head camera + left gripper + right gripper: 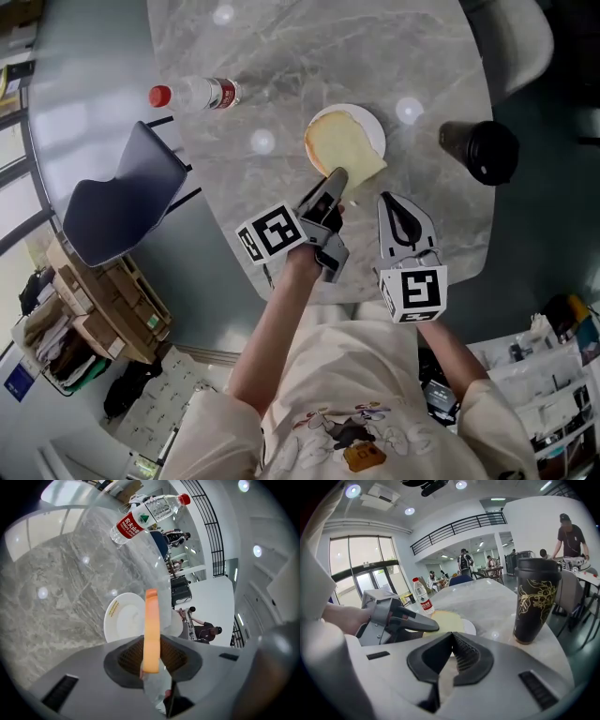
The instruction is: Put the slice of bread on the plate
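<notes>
A pale slice of bread [345,145] lies over the white plate [373,127] on the marble table, its near corner sticking out past the rim. My left gripper [335,178] is shut on that near edge. In the left gripper view the bread [151,620] shows edge-on between the jaws, with the plate [122,616] beyond. My right gripper [392,202] hovers just right of the left one, near the table's front edge, shut and empty. The right gripper view shows the bread [443,619], the plate [469,627] and the left gripper [431,627] ahead of my right gripper [451,637].
A water bottle [197,94] lies at the table's left edge. A tall dark cup [480,150] stands right of the plate. A dark blue chair [122,192] sits left of the table. People stand in the background of both gripper views.
</notes>
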The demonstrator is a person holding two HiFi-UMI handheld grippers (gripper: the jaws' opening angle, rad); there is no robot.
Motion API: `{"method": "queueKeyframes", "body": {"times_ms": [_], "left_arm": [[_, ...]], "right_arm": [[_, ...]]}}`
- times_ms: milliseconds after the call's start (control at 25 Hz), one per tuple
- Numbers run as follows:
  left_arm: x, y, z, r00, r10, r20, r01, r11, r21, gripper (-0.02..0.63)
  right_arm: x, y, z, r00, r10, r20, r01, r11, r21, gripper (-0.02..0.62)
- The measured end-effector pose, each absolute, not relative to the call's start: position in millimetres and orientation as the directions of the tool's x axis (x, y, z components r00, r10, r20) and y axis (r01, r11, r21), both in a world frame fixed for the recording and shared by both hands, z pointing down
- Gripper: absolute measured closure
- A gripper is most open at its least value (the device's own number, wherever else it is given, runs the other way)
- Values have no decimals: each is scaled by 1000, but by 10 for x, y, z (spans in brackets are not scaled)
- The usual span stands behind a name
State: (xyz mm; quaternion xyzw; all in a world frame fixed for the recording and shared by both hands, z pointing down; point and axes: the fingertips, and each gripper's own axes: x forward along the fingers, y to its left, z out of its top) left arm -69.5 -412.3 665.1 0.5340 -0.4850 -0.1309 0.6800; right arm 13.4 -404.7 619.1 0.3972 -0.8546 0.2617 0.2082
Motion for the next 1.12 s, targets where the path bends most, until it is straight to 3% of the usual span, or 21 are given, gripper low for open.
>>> {"method": "queueKeyframes", "body": {"times_ms": [360,480,840,1120], "left_arm": [[-728,-4174,6833,473,-640,605,-438,425,792,506],[-753,-4162,6869,444,-609,658,-525,418,741,506],[-943,-4164,6911,241,-518,821,-849,297,437,477],[-1046,-4135,6938,80,-469,880,-973,154,171,465]], "right_arm": [[175,-4103,6228,-589,-573,570,-796,532,-288,589],[186,-4094,6237,-584,-574,574,-801,520,-296,589],[135,-4005,6215,-588,-566,577,-799,514,-311,589],[128,-3972,6229,-587,-567,578,-801,511,-313,589]]}}
